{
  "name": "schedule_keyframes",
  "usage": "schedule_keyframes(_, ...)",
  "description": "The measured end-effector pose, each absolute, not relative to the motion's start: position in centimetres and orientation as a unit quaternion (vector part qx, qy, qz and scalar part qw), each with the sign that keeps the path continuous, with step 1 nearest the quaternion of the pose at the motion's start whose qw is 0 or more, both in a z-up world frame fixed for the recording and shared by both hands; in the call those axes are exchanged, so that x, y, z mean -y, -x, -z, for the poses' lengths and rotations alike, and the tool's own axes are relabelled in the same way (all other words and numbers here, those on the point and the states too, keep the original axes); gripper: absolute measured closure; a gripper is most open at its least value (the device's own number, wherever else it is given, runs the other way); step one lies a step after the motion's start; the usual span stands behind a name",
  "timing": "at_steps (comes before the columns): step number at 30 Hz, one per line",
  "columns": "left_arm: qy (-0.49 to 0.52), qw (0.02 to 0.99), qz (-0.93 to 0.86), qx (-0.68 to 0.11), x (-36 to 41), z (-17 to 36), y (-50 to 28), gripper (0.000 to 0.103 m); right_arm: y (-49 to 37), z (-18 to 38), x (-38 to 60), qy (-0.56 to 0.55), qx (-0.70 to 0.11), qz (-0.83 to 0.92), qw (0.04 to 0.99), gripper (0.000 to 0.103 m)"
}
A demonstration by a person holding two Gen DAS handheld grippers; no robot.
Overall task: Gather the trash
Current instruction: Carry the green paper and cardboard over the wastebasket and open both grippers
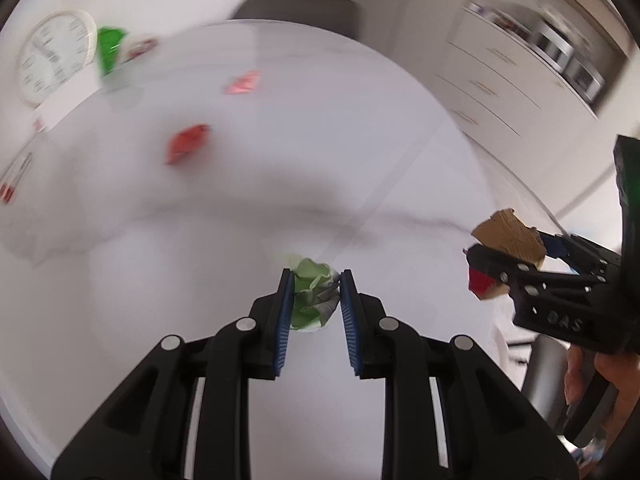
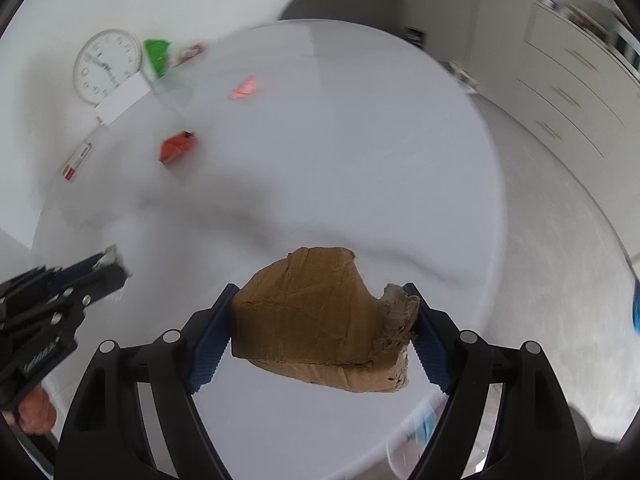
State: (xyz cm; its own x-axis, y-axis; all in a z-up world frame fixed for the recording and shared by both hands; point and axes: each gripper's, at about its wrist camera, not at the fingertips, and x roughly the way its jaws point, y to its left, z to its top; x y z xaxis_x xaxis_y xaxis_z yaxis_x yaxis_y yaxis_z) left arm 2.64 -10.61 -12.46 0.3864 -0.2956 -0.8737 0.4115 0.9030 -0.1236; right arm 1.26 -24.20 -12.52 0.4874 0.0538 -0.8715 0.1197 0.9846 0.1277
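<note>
My left gripper (image 1: 316, 280) is shut on a crumpled green and white paper ball (image 1: 312, 300), held above the round white table (image 1: 400, 140). My right gripper (image 2: 320, 292) is shut on a torn piece of brown cardboard (image 2: 316, 320) that spans its pads. In the left wrist view the right gripper (image 1: 504, 256) shows at the right edge with the cardboard (image 1: 508, 236). The right wrist view catches the left gripper (image 2: 108, 260) at the left edge. Loose on the table lie a red wrapper (image 1: 188, 142) (image 2: 176, 148) and, farther back, a pinkish-red wrapper (image 1: 242, 82) (image 2: 243, 88).
A white wall clock (image 2: 106, 66) leans at the table's far left, with a green object (image 2: 156, 56) beside it. A small red and white packet (image 2: 76, 164) lies near the left rim. A grey chair (image 2: 344, 8) stands behind the table, and white drawers (image 2: 580, 92) stand to the right.
</note>
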Motion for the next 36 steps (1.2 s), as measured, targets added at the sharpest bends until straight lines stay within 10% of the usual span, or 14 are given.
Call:
schedule_keyframes(23,-0.193,0.672,0.488,-0.523,35.7,16.1,14.9,0.078,24.2,18.2,44.3,-0.192,-0.526,0.249,0.79,0.022)
schedule_keyframes(30,-0.205,0.668,0.501,-0.511,38.3,15.8,17.1,0.014,25.9,19.1,46.4,-0.205,-0.523,0.259,0.786,0.022)
schedule_keyframes(36,-0.211,0.678,0.488,-0.508,38.5,15.6,17.2,0.01,26.0,19.5,46.9,-0.206,-0.523,0.249,0.789,0.021)
